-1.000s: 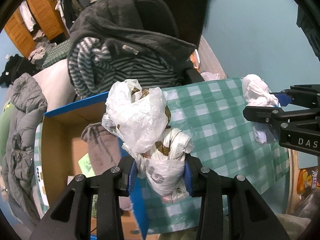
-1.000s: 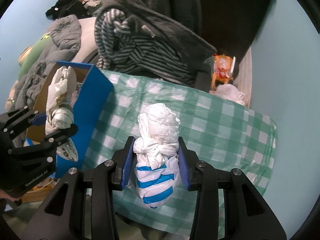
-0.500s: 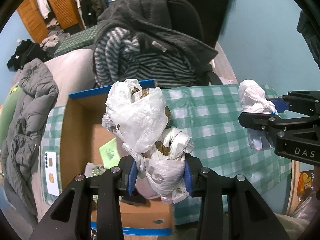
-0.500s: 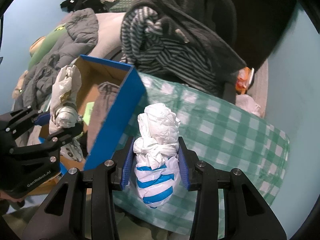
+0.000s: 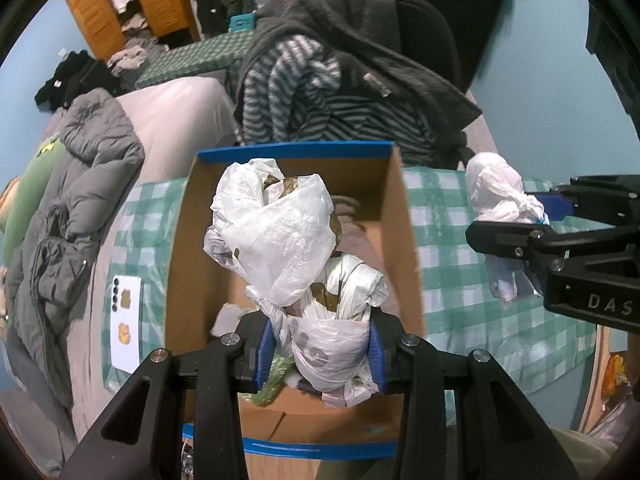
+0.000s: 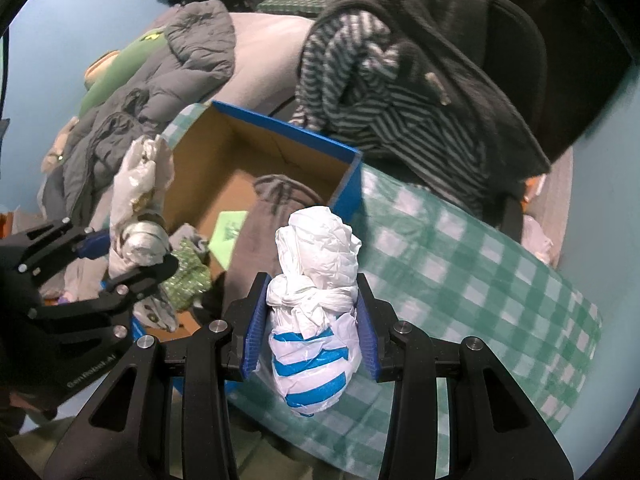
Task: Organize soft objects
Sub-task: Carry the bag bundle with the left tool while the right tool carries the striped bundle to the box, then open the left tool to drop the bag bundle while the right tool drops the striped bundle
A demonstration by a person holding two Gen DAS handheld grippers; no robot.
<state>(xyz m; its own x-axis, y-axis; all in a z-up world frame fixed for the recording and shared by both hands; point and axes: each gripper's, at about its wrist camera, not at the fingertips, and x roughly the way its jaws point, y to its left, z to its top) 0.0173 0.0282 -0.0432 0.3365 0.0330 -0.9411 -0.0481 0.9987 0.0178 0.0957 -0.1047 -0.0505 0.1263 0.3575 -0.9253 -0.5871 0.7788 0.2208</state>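
Note:
My left gripper [image 5: 318,354] is shut on a knotted white plastic bag bundle [image 5: 280,240] with brown contents and holds it above the open cardboard box [image 5: 404,232] with blue edges. My right gripper [image 6: 310,330] is shut on a white bag bundle with blue stripes [image 6: 316,312], held above the box's near right corner and the green checked tablecloth [image 6: 460,272]. The box holds a grey garment [image 6: 276,208], a green patterned cloth [image 6: 188,276] and a green paper [image 6: 230,226]. The right gripper also shows in the left wrist view [image 5: 548,220], right of the box.
A chair draped with a dark fleece and striped sweater [image 5: 340,92] stands behind the table. A bed with grey jackets [image 5: 68,200] lies to the left. A white phone [image 5: 126,328] lies on the cloth left of the box.
Both grippers have moved left with their bundles. The left one has gone from the box's right wall to over its inside. The right one has neared the box's corner.

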